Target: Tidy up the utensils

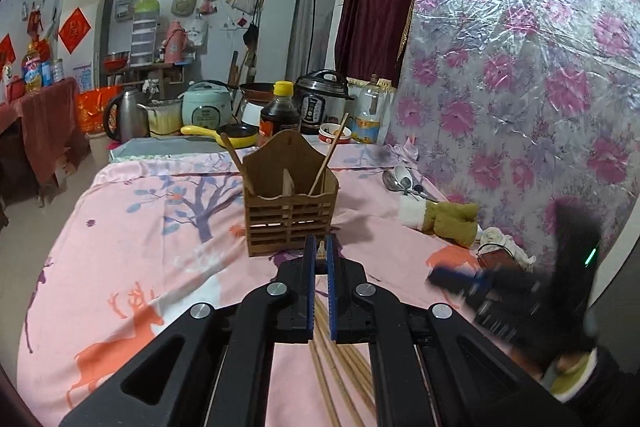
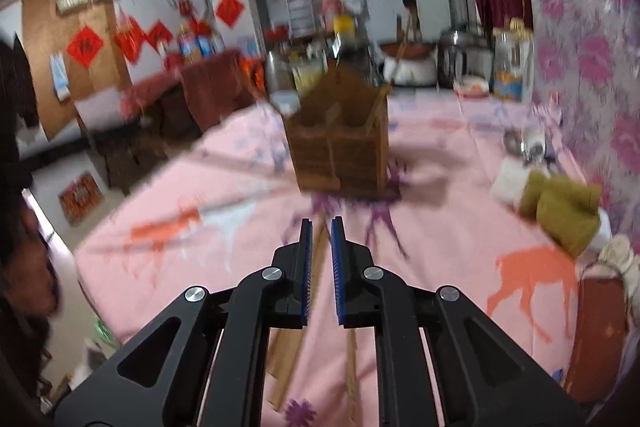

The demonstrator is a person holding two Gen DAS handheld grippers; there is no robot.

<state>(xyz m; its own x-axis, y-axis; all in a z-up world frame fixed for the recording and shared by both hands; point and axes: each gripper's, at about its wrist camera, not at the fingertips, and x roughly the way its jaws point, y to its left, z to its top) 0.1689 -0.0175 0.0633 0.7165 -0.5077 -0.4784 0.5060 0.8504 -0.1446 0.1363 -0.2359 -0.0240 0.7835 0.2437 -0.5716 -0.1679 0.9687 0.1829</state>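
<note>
A brown wooden utensil holder (image 1: 290,205) stands on the pink cloth and holds two chopsticks (image 1: 334,149). My left gripper (image 1: 320,247) is just in front of it, shut on a chopstick whose tip (image 1: 320,249) shows between the pads. Several more chopsticks (image 1: 340,375) lie on the cloth under it. My right gripper (image 1: 452,277) appears blurred at the right. In the blurred right wrist view the holder (image 2: 340,143) is ahead, and my right gripper (image 2: 321,227) holds a chopstick (image 2: 318,259) between narrowly parted pads. Spoons (image 1: 402,181) lie near the right wall.
An olive and white glove (image 1: 444,217) and a rag (image 1: 502,241) lie at the right by the floral wall. Pots, rice cookers, a yellow pan (image 1: 224,135) and a sauce bottle (image 1: 280,113) stand behind the holder. The table's left edge drops to the floor.
</note>
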